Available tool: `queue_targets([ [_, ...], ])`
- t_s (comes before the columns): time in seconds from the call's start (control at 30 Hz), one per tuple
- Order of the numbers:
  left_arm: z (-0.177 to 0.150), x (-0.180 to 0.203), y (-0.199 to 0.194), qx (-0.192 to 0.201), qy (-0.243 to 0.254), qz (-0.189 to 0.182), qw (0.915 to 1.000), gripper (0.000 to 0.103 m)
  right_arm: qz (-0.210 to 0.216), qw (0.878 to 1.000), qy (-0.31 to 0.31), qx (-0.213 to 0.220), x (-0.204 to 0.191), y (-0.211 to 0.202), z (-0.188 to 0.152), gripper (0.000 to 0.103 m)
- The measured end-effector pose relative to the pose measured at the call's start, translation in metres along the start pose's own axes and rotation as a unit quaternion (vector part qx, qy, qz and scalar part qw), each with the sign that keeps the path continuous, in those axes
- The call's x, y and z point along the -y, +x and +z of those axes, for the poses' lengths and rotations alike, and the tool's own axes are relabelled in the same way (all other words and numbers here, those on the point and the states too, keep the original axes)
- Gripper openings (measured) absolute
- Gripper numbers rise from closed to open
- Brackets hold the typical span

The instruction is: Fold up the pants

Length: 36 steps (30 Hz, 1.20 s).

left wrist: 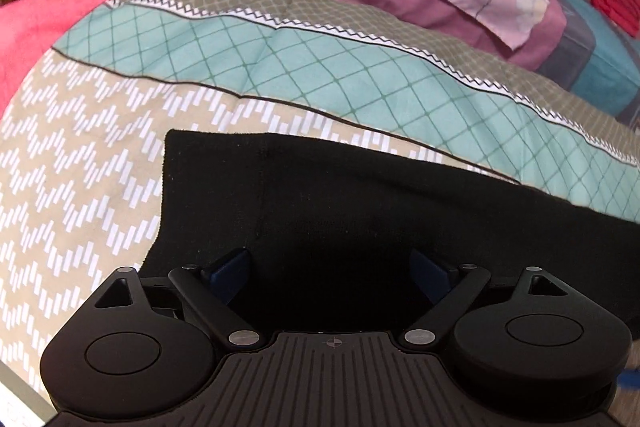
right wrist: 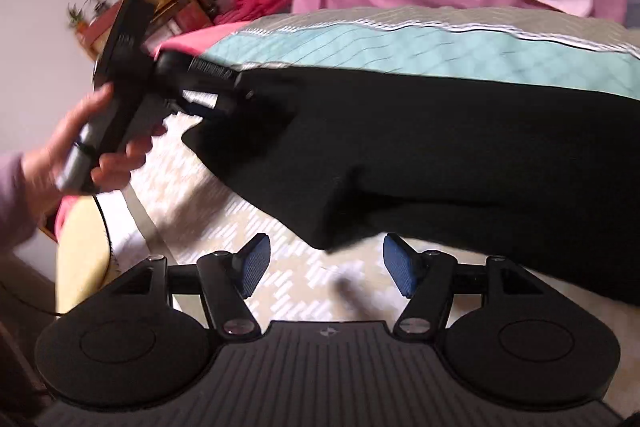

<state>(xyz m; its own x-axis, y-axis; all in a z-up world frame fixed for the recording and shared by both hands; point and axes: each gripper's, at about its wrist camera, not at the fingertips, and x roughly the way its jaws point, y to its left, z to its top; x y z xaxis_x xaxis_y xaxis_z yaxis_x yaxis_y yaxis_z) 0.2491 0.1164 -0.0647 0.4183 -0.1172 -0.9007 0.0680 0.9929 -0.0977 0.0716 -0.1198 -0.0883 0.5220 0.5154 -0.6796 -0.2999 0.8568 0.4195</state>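
- The pants (right wrist: 440, 155), black, lie spread across the bed (left wrist: 80, 155), running toward its right edge; a fold looks barely begun.
- Risk: the left tool (left wrist: 330, 267) hovers over cloth, so it could pinch one layer only and drag the stack askew.
- Risk: the right tool (right wrist: 324, 263) sits at the near hem; closing there may miss.
- Left tool: fingers spread wide over the pants, gripping nothing.
- Right tool: about half open, empty, bedspread showing between its pads.
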Motion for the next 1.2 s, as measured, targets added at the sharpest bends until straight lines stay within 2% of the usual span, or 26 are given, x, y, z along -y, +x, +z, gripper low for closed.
queue_targets([
  [0.17,-0.006,0.009,0.005,-0.002,0.034,0.016,0.9993,0.103,0.007,0.998,0.016,0.063,0.011,0.04,0.021,0.069],
  [0.23,-0.007,0.011,0.006,-0.001,0.041,0.022,0.9989,0.103,0.042,0.995,0.078,0.05,0.028,0.052,0.03,0.073],
  [0.27,-0.007,0.011,0.007,-0.002,0.041,0.023,0.9989,0.103,0.093,0.989,0.11,0.044,0.034,0.05,0.032,0.075],
  [0.3,-0.007,0.01,0.008,-0.003,0.038,0.022,0.999,0.103,0.179,0.974,0.137,0.012,0.039,0.052,0.033,0.075],
  [0.33,-0.006,0.008,0.008,-0.002,0.035,0.02,0.9992,0.103,0.253,0.953,0.164,-0.025,0.041,0.055,0.03,0.083],
  [0.37,-0.006,0.007,0.009,-0.002,0.033,0.018,0.9993,0.103,0.287,0.941,0.173,-0.049,0.042,0.055,0.026,0.087],
  [0.4,-0.006,0.007,0.01,-0.002,0.033,0.017,0.9993,0.103,0.289,0.942,0.164,-0.056,0.043,0.053,0.025,0.086],
  [0.43,-0.006,0.007,0.01,-0.001,0.032,0.018,0.9993,0.103,0.269,0.949,0.156,-0.052,0.048,0.052,0.026,0.085],
  [0.47,-0.006,0.008,0.011,0.0,0.031,0.023,0.9993,0.103,0.24,0.956,0.165,-0.04,0.059,0.054,0.028,0.085],
  [0.5,-0.006,0.009,0.012,0.0,0.03,0.025,0.9992,0.103,0.22,0.956,0.195,-0.019,0.075,0.057,0.03,0.079],
  [0.53,-0.006,0.01,0.013,-0.001,0.03,0.028,0.9992,0.103,0.222,0.945,0.238,-0.001,0.088,0.059,0.029,0.068],
  [0.57,-0.005,0.011,0.014,-0.001,0.03,0.031,0.999,0.103,0.235,0.931,0.279,0.013,0.097,0.062,0.028,0.069],
  [0.6,-0.005,0.012,0.014,-0.001,0.031,0.034,0.9989,0.103,0.261,0.921,0.289,0.017,0.097,0.063,0.027,0.076],
  [0.63,-0.005,0.012,0.014,-0.002,0.032,0.034,0.9989,0.103,0.297,0.914,0.276,-0.008,0.089,0.067,0.024,0.08],
  [0.67,-0.005,0.012,0.014,-0.002,0.034,0.034,0.9989,0.103,0.329,0.906,0.262,-0.055,0.08,0.074,0.018,0.081],
  [0.7,-0.005,0.011,0.014,-0.002,0.035,0.032,0.9989,0.103,0.334,0.908,0.236,-0.092,0.071,0.077,0.011,0.078],
  [0.73,-0.005,0.01,0.015,-0.002,0.037,0.031,0.9988,0.103,0.318,0.921,0.204,-0.094,0.066,0.072,0.009,0.072],
  [0.77,-0.005,0.01,0.015,-0.001,0.039,0.032,0.9987,0.103,0.299,0.931,0.188,-0.093,0.067,0.065,0.011,0.07],
  [0.83,-0.006,0.01,0.015,0.003,0.041,0.035,0.9985,0.103,0.255,0.939,0.215,-0.089,0.082,0.049,0.018,0.071],
  [0.87,-0.006,0.01,0.015,0.004,0.041,0.037,0.9985,0.103,0.226,0.948,0.211,-0.077,0.086,0.036,0.024,0.073],
  [0.9,-0.007,0.01,0.015,0.006,0.04,0.037,0.9985,0.103,0.214,0.957,0.19,-0.055,0.086,0.021,0.03,0.074],
  [1.0,-0.01,0.014,0.009,0.011,0.038,0.046,0.9982,0.103,0.214,0.962,0.169,0.01,0.085,-0.008,0.039,0.079],
  [1.07,-0.013,0.02,0.001,0.022,0.037,0.057,0.9974,0.103,0.161,0.97,0.172,0.055,0.086,-0.005,0.042,0.079],
  [1.13,-0.016,0.026,-0.009,0.04,0.03,0.049,0.9976,0.103,0.108,0.975,0.184,0.063,0.095,0.012,0.042,0.078],
  [1.17,-0.017,0.029,-0.012,0.047,0.026,0.04,0.9978,0.103,0.096,0.973,0.201,0.058,0.104,0.019,0.04,0.074],
  [1.2,-0.017,0.034,-0.013,0.051,0.027,0.033,0.9978,0.103,0.083,0.971,0.217,0.056,0.117,0.022,0.038,0.055],
])
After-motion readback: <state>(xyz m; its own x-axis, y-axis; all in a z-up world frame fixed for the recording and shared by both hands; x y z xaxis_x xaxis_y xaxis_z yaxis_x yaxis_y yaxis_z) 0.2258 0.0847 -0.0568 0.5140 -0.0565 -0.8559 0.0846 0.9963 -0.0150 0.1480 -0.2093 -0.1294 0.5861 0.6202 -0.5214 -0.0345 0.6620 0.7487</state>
